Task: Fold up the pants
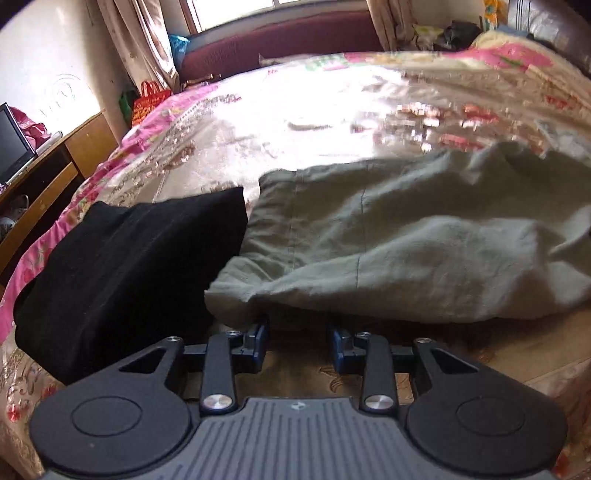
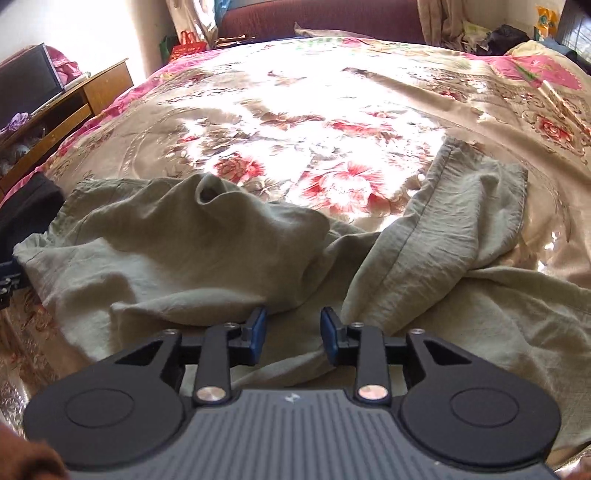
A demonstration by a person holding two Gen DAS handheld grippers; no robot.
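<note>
From the left wrist view, a floral bedspread [image 1: 314, 122] in pink, cream and red covers a wide bed, washed out by sun from the window [image 1: 229, 11] beyond. A maroon sofa [image 1: 280, 44] sits under the window, curtains [image 1: 147, 48] hang to its left, and a wooden desk [image 1: 55, 173] with a dark monitor [image 1: 13, 144] lines the left wall. The olive-green pants [image 1: 406, 236] lie crumpled on the bedspread, beside a folded black garment [image 1: 122, 266]. The left gripper [image 1: 300, 341] is spread open, empty, right at the pants' near edge.

From the right wrist view, the pants [image 2: 207, 254] sprawl across the bedspread [image 2: 314, 122], one leg [image 2: 454, 225] angled away. The right gripper [image 2: 293, 334] hangs open over the fabric, gripping nothing.
</note>
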